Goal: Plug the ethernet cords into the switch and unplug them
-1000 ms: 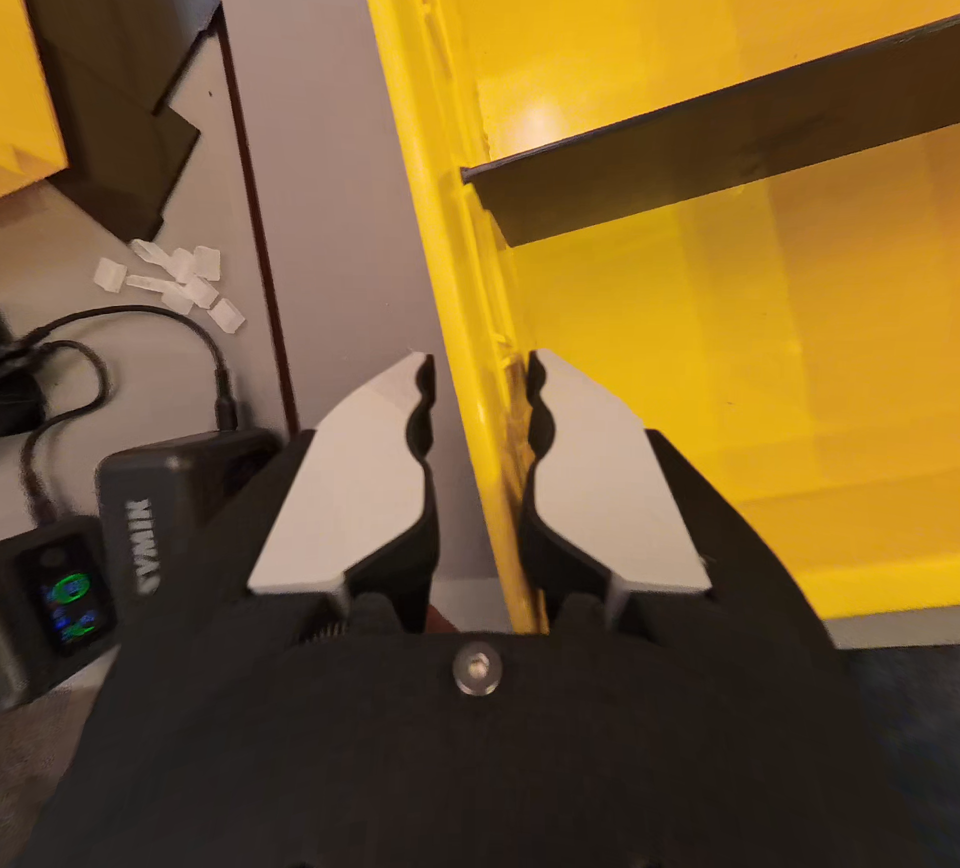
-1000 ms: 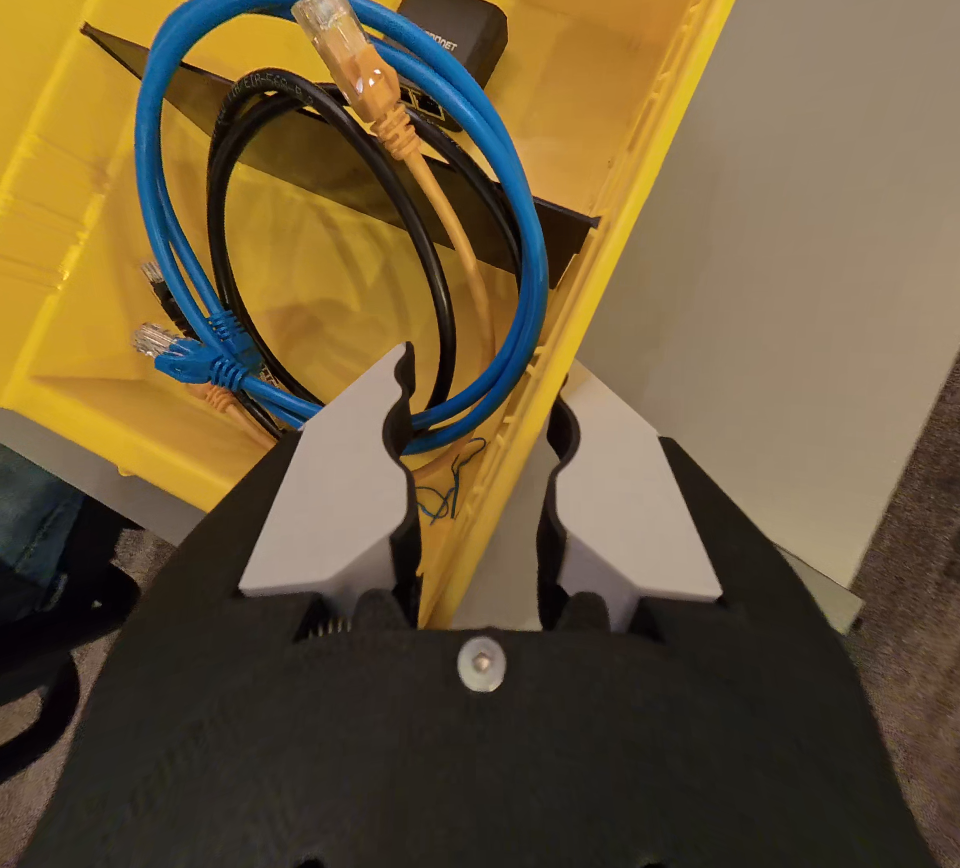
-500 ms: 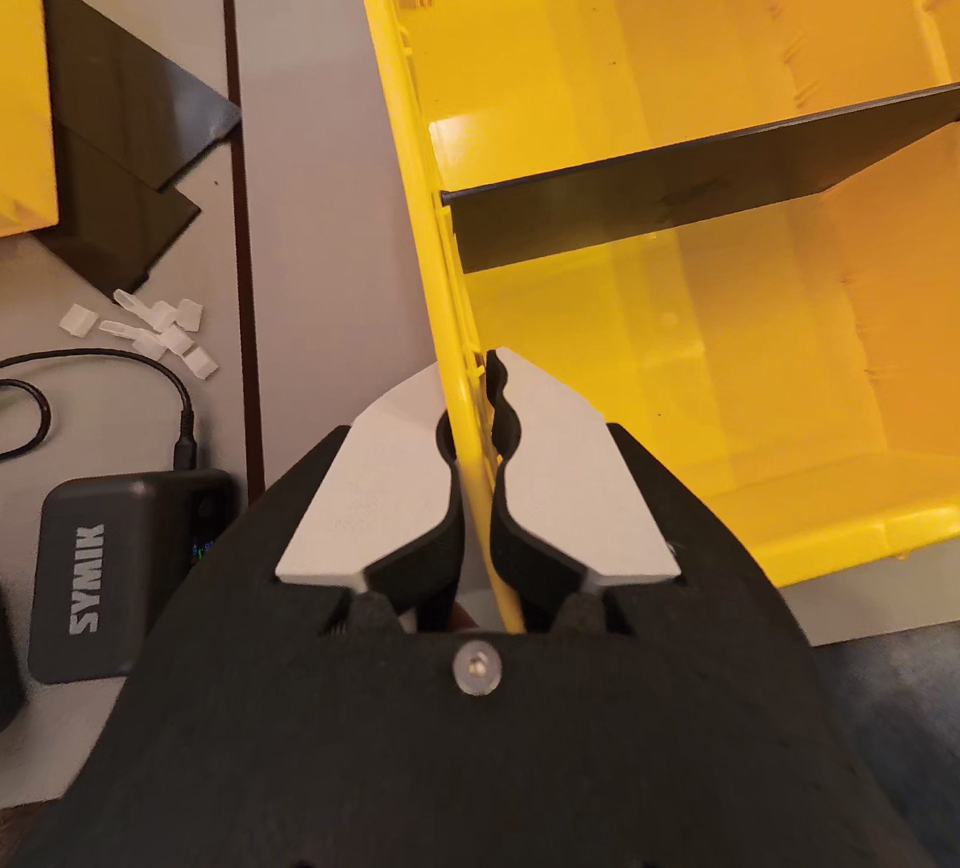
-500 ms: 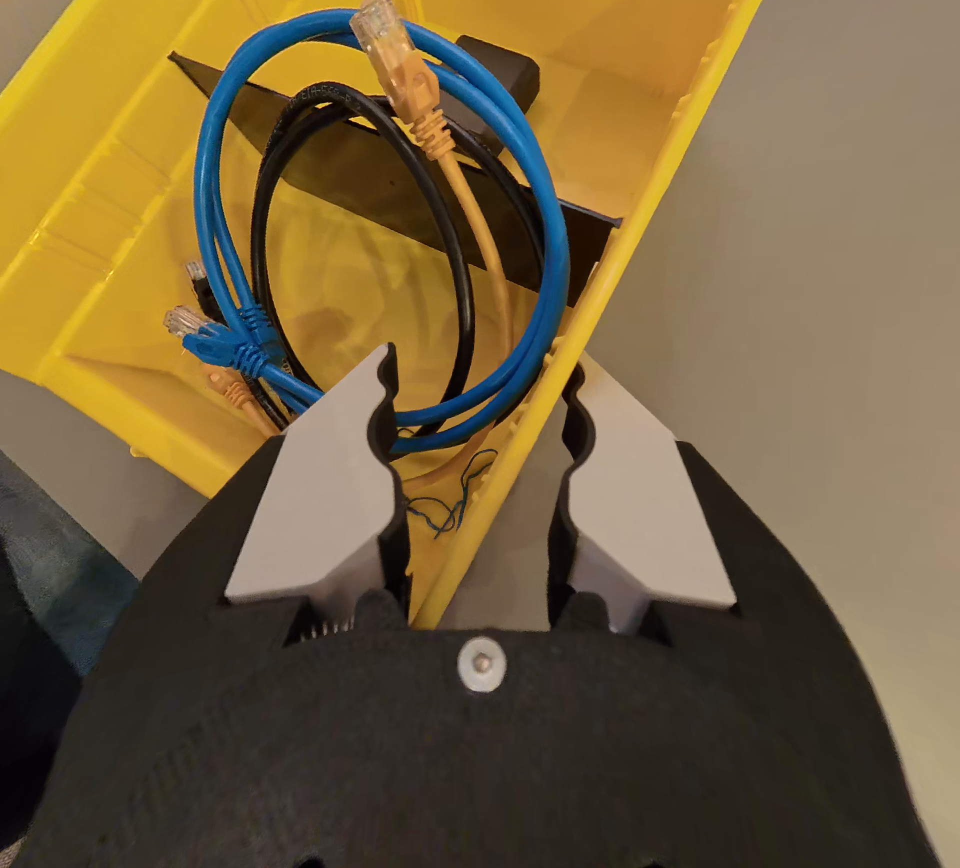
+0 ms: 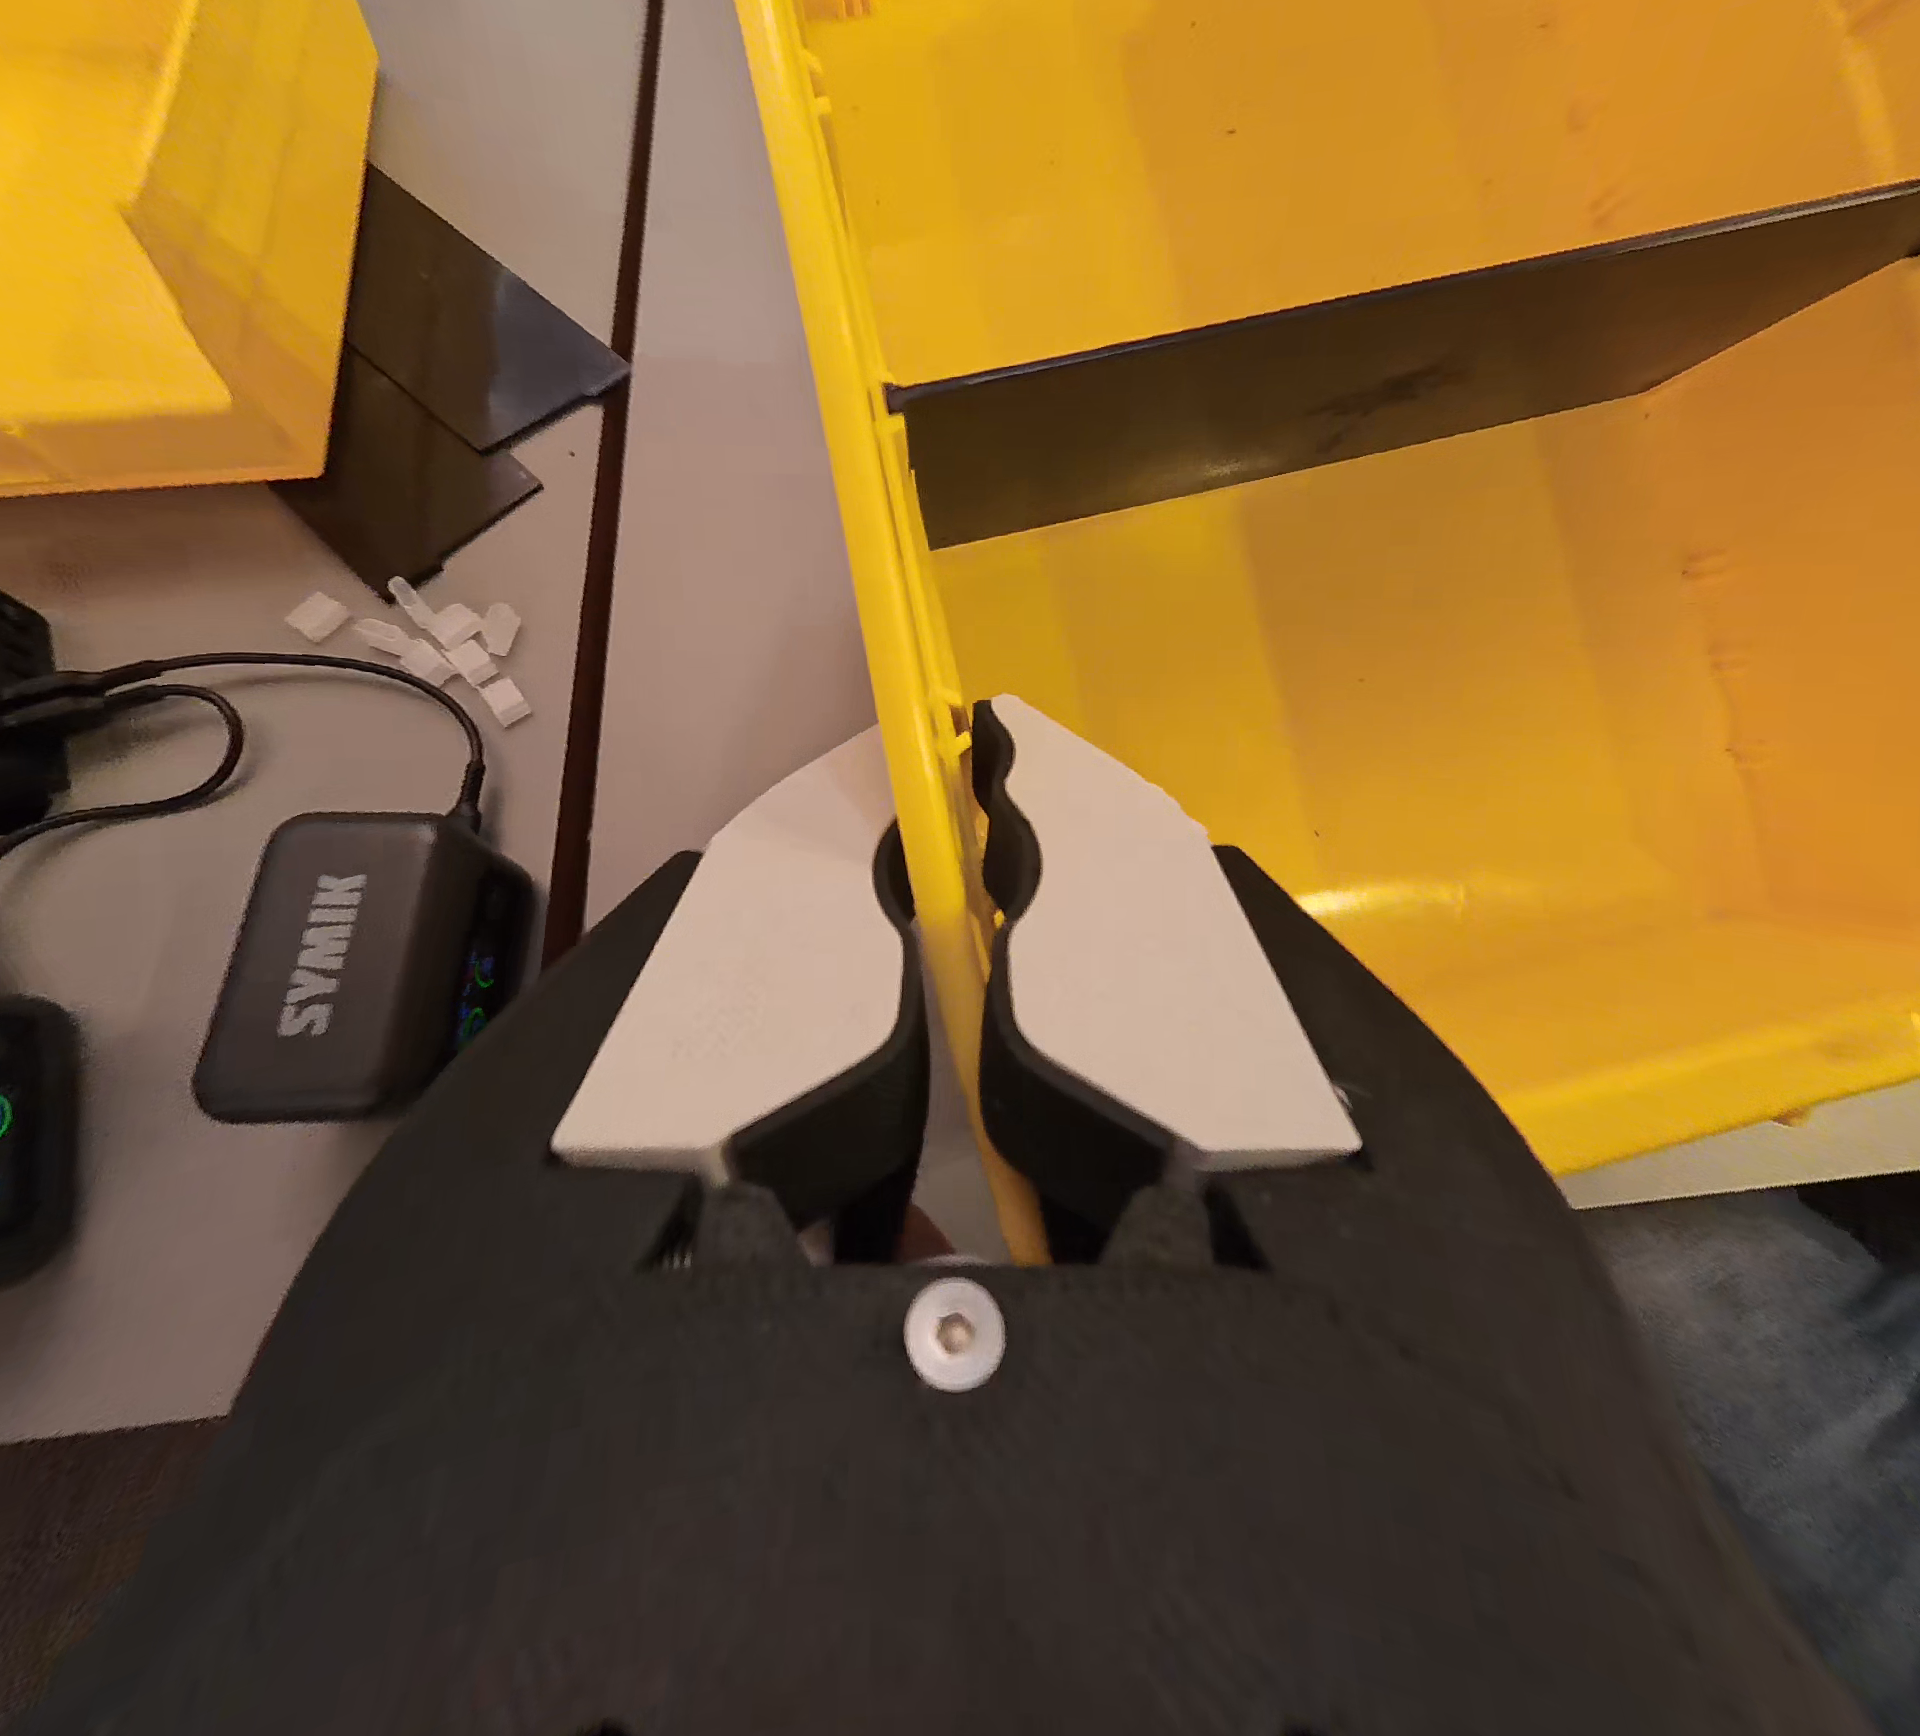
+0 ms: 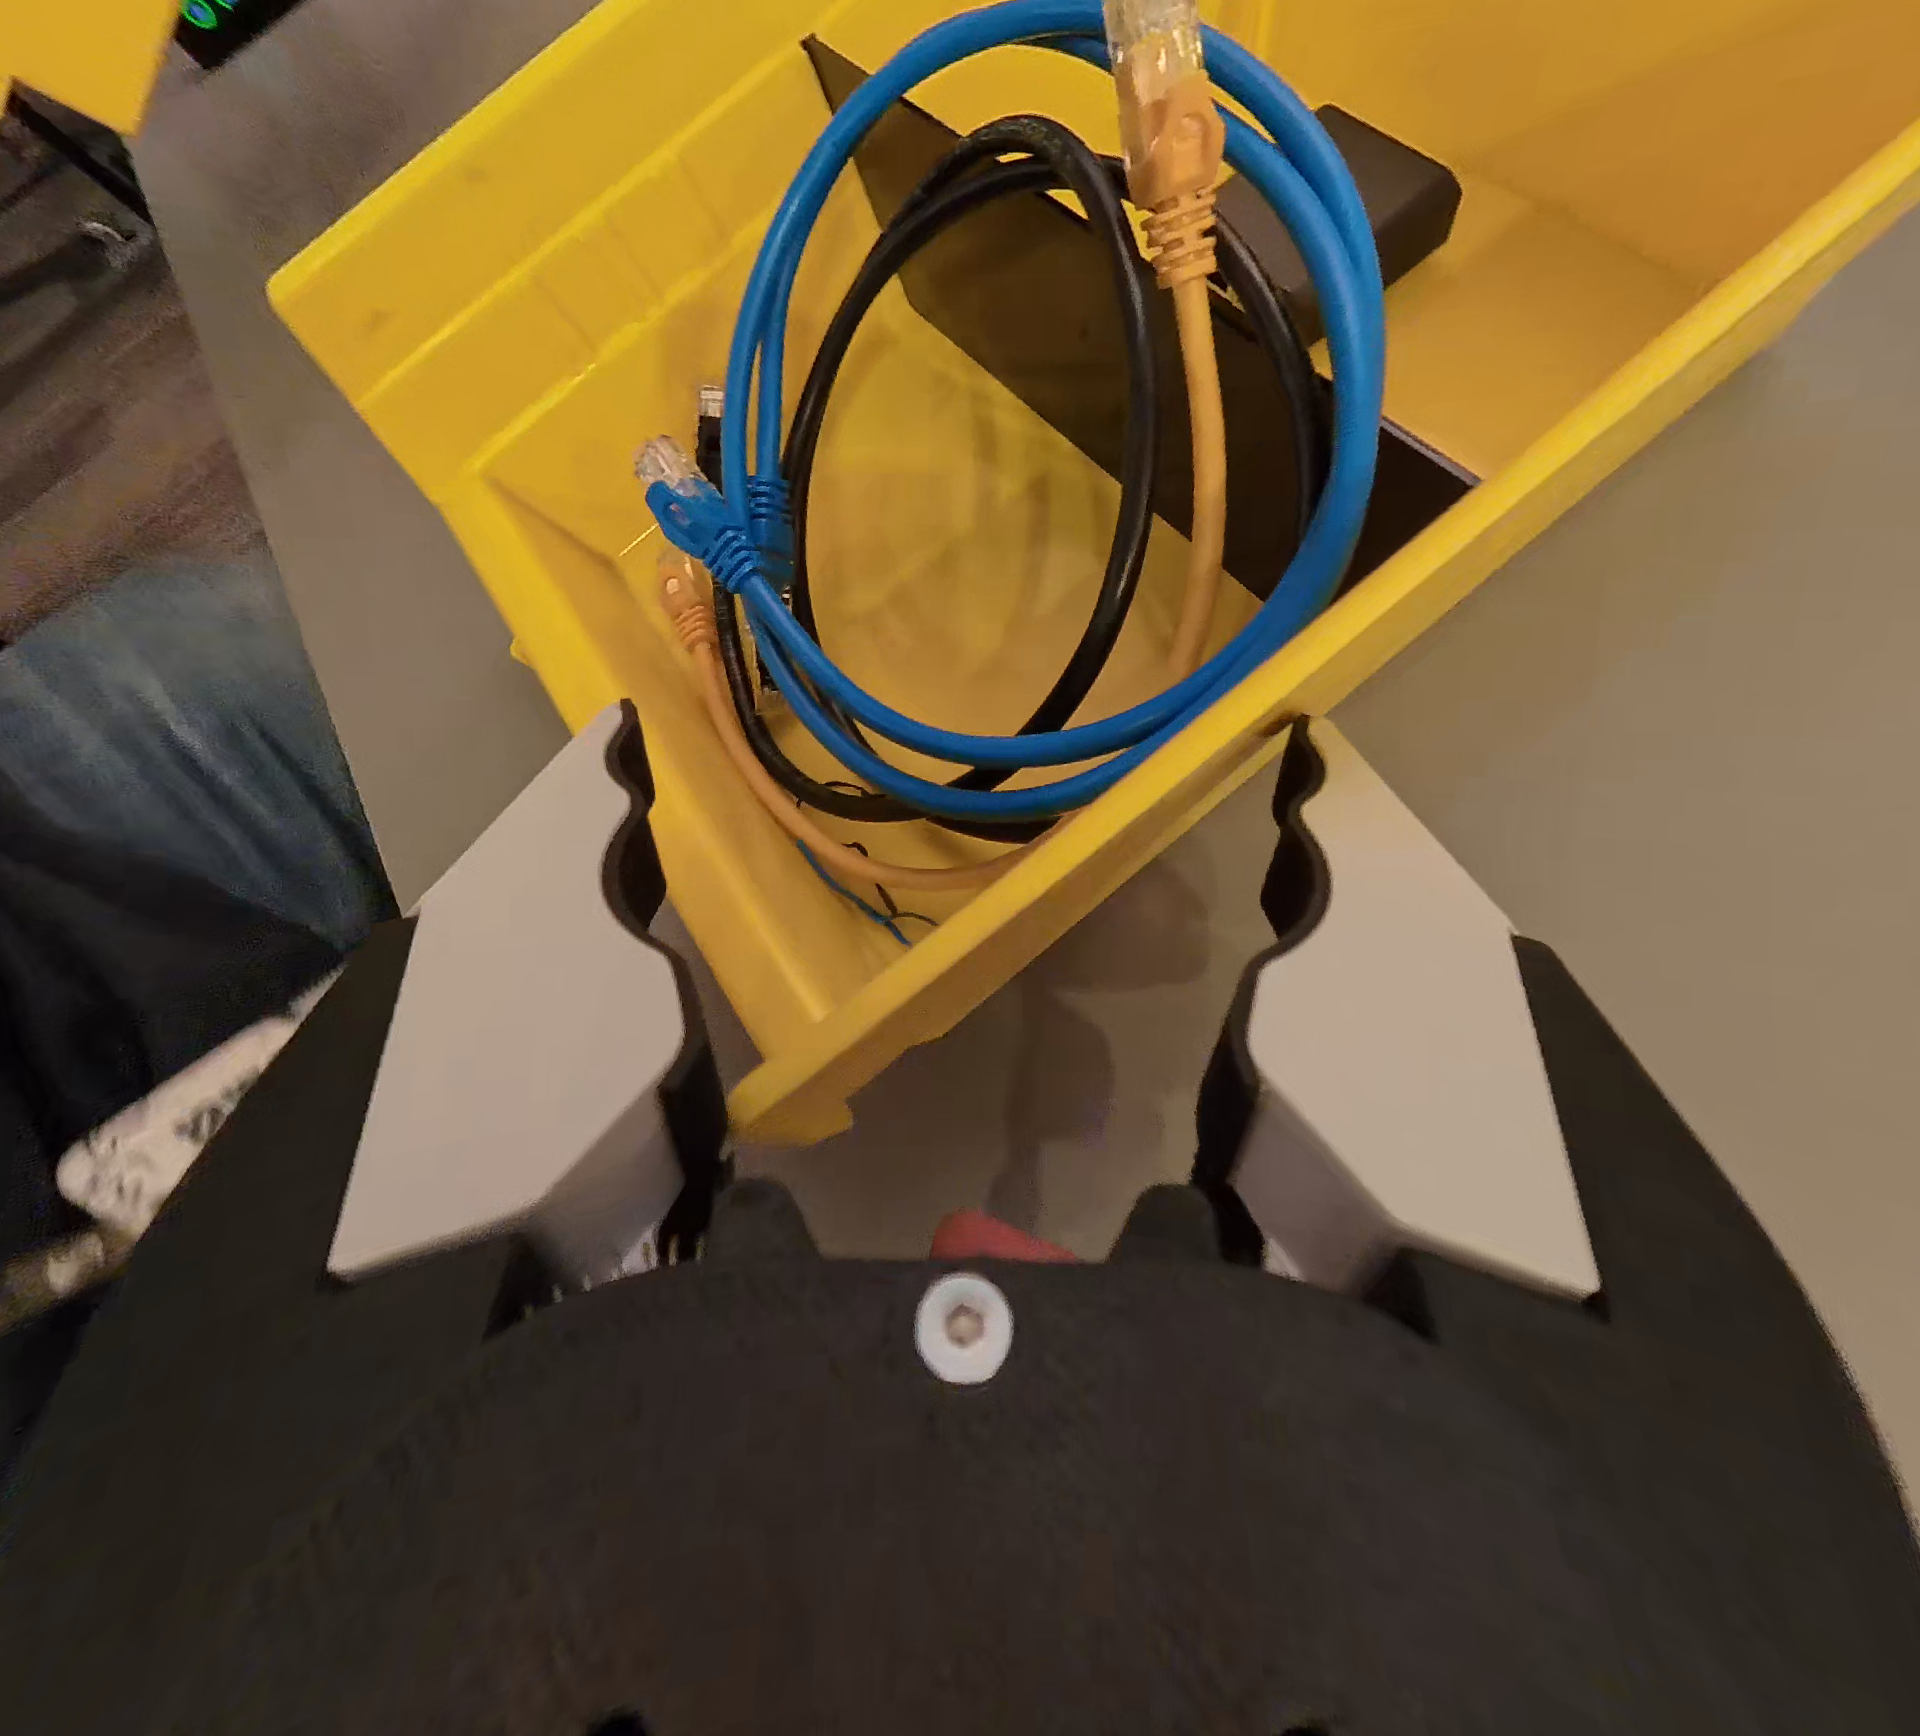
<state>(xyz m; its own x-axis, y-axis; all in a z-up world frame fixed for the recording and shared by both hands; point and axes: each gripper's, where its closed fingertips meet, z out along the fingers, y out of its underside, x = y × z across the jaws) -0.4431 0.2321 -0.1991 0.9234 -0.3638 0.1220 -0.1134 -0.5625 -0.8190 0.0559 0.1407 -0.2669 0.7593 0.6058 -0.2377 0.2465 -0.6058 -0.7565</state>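
— Cords first: where are they sitting?

— Blue cord [image 6: 1049, 398], black cord [image 6: 1122, 460] and orange cord [image 6: 1195, 356] are lying coiled in the yellow bin [image 6: 582, 273], just ahead of the right gripper [image 6: 961, 751]. Its fingers are standing wide apart, straddling the bin's near corner and holding nothing.

— And the switch?

— A dark box [image 6: 1392, 190], probably the switch, is sitting beyond the black divider [image 6: 1392, 481], half hidden by the loops.

— Left side?

— The left gripper [image 5: 940, 751] is pinching the bin's side wall [image 5: 831, 232], one finger inside, one outside. A black charger [image 5: 343, 959] is lying off to its left.
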